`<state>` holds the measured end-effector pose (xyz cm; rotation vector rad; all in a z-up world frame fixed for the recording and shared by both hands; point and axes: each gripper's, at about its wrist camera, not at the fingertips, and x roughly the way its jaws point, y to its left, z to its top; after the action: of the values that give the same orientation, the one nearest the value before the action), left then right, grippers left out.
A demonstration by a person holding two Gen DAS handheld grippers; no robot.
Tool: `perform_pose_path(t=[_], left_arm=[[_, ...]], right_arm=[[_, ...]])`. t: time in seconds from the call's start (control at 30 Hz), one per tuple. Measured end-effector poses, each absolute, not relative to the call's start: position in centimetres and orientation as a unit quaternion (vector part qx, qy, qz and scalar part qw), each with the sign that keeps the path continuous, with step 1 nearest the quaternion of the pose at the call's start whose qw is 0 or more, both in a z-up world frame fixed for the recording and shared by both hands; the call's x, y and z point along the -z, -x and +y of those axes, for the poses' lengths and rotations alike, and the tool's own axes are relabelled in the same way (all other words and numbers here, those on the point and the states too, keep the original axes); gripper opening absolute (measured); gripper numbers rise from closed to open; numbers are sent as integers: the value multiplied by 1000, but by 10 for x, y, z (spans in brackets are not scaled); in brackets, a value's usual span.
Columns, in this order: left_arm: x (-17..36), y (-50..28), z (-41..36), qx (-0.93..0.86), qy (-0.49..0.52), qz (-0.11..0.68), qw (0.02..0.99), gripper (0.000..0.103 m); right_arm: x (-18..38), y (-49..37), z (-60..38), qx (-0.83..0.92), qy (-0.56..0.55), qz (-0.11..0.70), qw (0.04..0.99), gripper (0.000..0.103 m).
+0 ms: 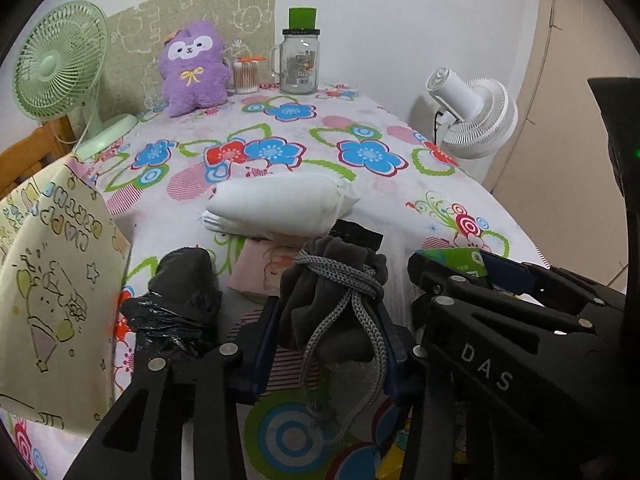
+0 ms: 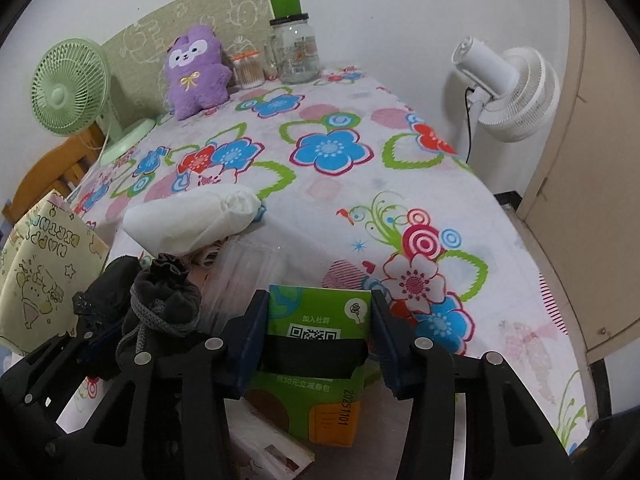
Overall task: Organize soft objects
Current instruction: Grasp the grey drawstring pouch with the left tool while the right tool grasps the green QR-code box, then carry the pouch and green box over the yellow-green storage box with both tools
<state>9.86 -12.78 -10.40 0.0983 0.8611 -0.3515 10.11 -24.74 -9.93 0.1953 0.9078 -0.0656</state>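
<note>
The lower part of the green packet (image 2: 316, 364) was hidden behind a black band. The pink item (image 1: 260, 272) was largely covered by the grey drawstring pouch (image 1: 332, 300). The jar label (image 1: 301, 65) was too small to be read.

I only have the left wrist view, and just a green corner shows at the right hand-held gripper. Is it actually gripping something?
Observer: Yes. The right wrist view shows the right hand-held gripper with a green packet between its blue pads, which press on the packet's two sides.
Operator: What does the packet look like from there?
Observer: Its face carries a QR code, and there is an orange patch at one lower corner.
</note>
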Motion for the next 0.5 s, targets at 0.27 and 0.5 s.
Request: perform_pose_path(t=[0.27, 0.5], left_arm=[[88, -92, -124, 168, -47, 393, 903, 42], [69, -84, -119, 163, -43, 373, 913, 42]], right_arm=[[82, -96, -244, 32, -86, 417, 904, 52], [60, -88, -239, 30, -78, 395, 915, 52]])
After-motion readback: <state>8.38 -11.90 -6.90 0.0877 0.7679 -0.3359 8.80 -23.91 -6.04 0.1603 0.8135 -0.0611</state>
